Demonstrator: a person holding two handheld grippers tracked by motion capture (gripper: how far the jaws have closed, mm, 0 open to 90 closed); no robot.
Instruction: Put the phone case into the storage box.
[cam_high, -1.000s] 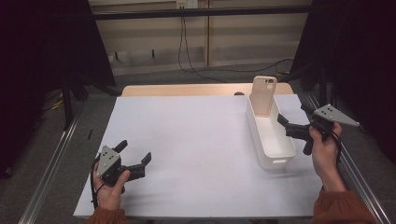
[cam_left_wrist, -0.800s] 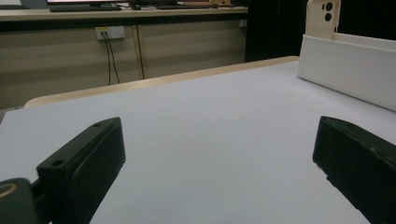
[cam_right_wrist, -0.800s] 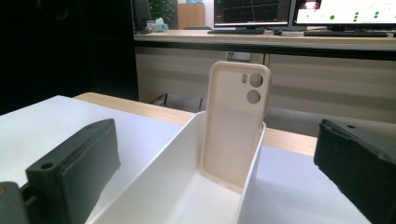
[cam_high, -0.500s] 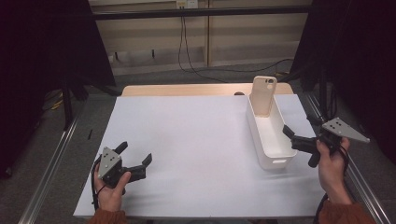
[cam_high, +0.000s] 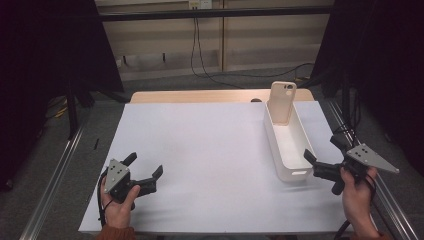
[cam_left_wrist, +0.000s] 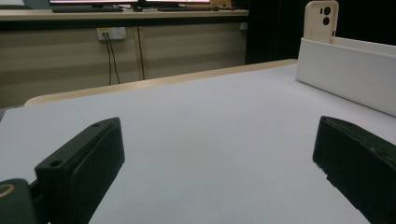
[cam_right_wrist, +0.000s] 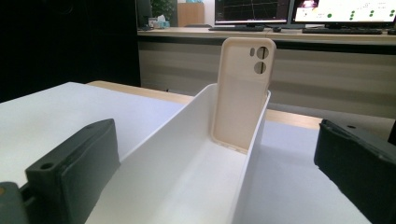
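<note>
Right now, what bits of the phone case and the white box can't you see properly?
- Phone case: in the right gripper view its lower edge sits behind the white box wall; whether it stands on the floor or leans on the end wall is unclear.
- Phone case in the left gripper view: the box's side wall hides all but its top.
- White box, right gripper view: the near end is cut off by the bottom edge.
- Monitors: cut off by the top edge, writing too small to read.

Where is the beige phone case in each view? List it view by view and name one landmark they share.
High view: the phone case stands upright at the far end of the white bin, right of centre.
Left gripper view: phone case at the top right, rising behind the bin's wall.
Right gripper view: phone case at centre, leaning on the bin's far end.
Shared landmark: the white bin.
</note>
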